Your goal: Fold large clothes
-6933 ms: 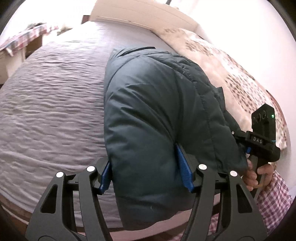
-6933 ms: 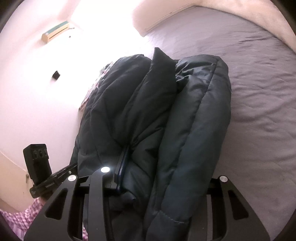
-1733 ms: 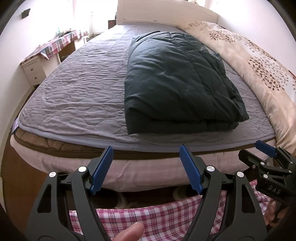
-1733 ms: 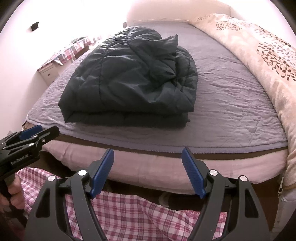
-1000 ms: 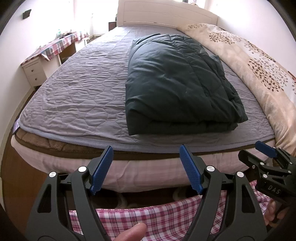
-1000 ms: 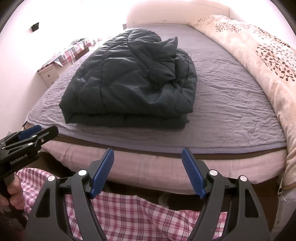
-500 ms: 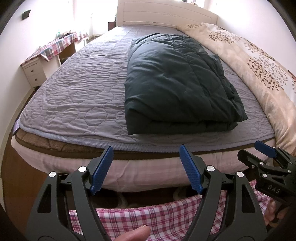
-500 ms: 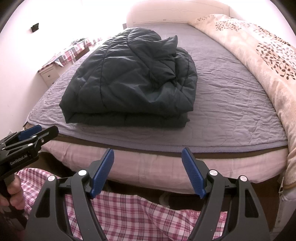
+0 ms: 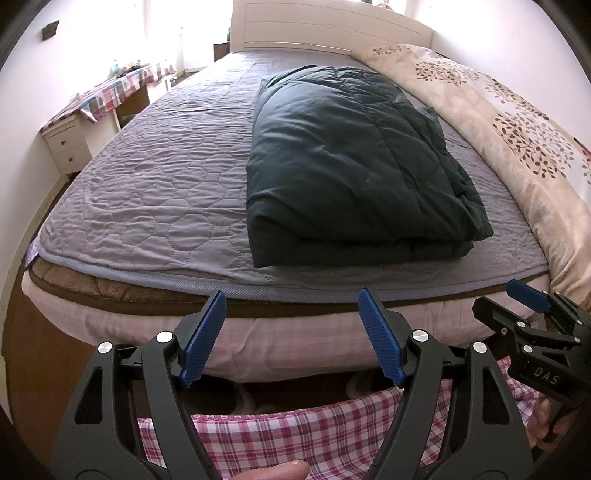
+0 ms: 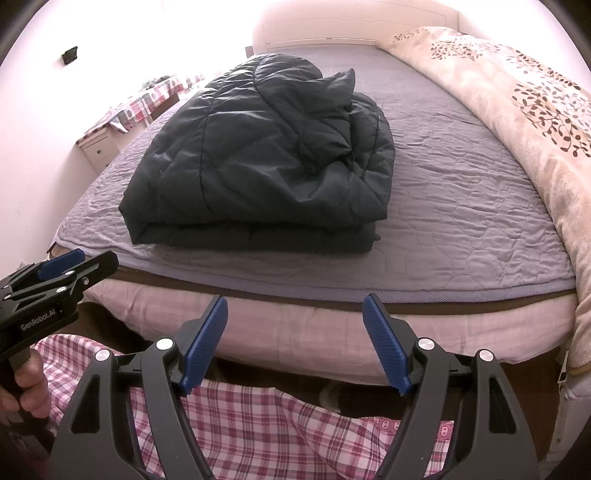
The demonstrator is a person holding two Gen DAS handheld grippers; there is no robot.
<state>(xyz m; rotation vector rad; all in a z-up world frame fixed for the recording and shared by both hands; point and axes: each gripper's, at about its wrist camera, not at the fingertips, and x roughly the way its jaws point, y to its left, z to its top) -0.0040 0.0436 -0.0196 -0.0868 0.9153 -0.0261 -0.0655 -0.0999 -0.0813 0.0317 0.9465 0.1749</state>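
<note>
A dark green padded jacket (image 9: 351,166) (image 10: 266,155) lies folded into a thick stack on the grey quilted bed cover (image 9: 155,192) (image 10: 454,206), near the foot of the bed. My left gripper (image 9: 293,334) hangs open in front of the mattress edge, well short of the jacket, with nothing between its blue pads. My right gripper (image 10: 295,339) is open too and holds nothing, also back from the bed. Each gripper shows at the edge of the other's view: the right one (image 9: 532,321), the left one (image 10: 59,273).
A beige blanket with a leaf print (image 9: 517,122) (image 10: 535,96) runs along the right side of the bed. A white headboard (image 9: 325,27) stands at the far end. A bedside cabinet under a checked cloth (image 9: 92,110) is at the left. Pink checked clothing (image 9: 295,435) fills the foreground.
Nothing has visibly changed over the last second; both grippers stay open and still in front of the bed, and the folded jacket lies as it did.
</note>
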